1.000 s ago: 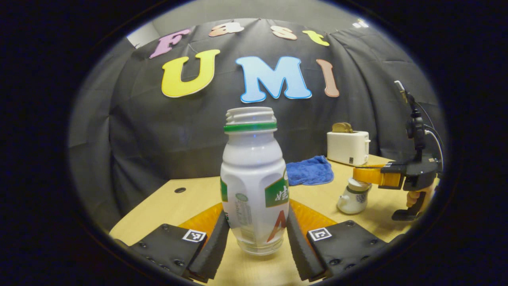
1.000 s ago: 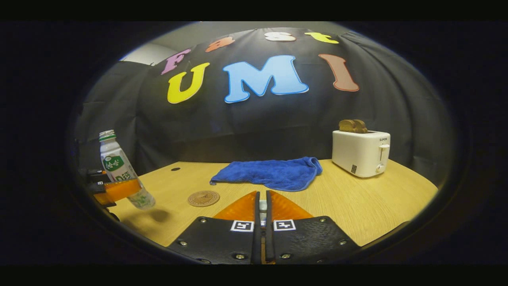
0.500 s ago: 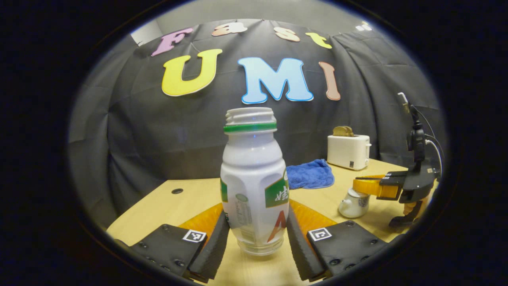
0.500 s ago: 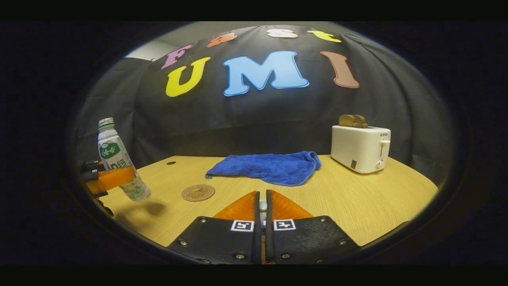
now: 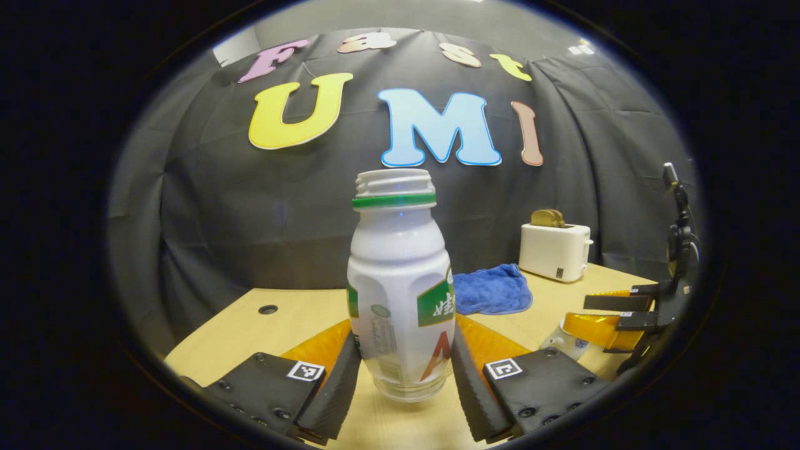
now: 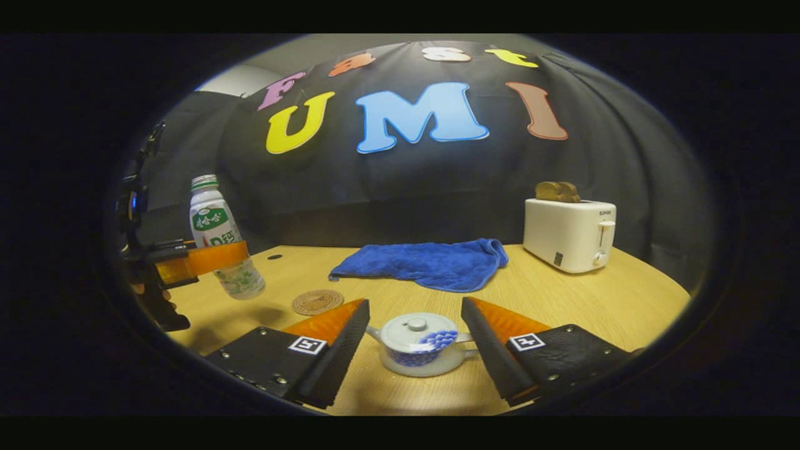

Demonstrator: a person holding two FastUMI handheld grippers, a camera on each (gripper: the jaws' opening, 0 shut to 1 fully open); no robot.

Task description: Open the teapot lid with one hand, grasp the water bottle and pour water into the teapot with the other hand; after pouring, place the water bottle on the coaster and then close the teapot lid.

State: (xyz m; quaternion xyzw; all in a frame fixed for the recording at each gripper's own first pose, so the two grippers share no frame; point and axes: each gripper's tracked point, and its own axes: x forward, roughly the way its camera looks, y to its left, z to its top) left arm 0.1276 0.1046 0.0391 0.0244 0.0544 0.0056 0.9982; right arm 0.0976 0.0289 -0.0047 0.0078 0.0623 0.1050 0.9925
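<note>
Here, teapot (image 6: 420, 344) lidded — water bottle (image 5: 400, 281) uncapped

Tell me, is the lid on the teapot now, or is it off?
On. In the right gripper view the lid with its knob sits on the teapot, between the open fingers of the right hand-held gripper.

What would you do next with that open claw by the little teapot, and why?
Probably bring the right gripper down and close its jaws on the lid: the jaws stand open either side of the teapot, the lid is on, and the left gripper holds the uncapped water bottle upright.
</note>
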